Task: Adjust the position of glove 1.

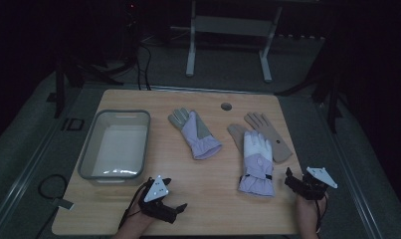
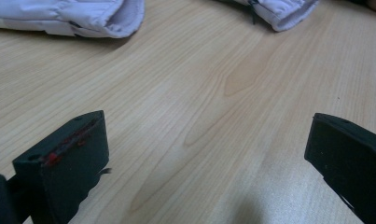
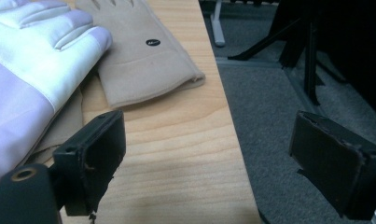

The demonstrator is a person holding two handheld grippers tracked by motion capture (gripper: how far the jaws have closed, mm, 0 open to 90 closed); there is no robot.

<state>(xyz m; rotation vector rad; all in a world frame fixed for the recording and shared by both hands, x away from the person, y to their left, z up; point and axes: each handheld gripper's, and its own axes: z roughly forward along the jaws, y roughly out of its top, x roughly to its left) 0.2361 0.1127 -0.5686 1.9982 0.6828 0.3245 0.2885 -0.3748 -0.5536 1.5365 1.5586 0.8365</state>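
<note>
Right gripper (image 1: 298, 180) beside lavender-white glove (image 1: 257, 162)

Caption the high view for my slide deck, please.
Open grippers wait beside four gloves and a bin.

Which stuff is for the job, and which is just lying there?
For the job:
lilac gloves
tan gloves
bin
left gripper, open
right gripper, open

Just lying about:
table hole
floor cable
</note>
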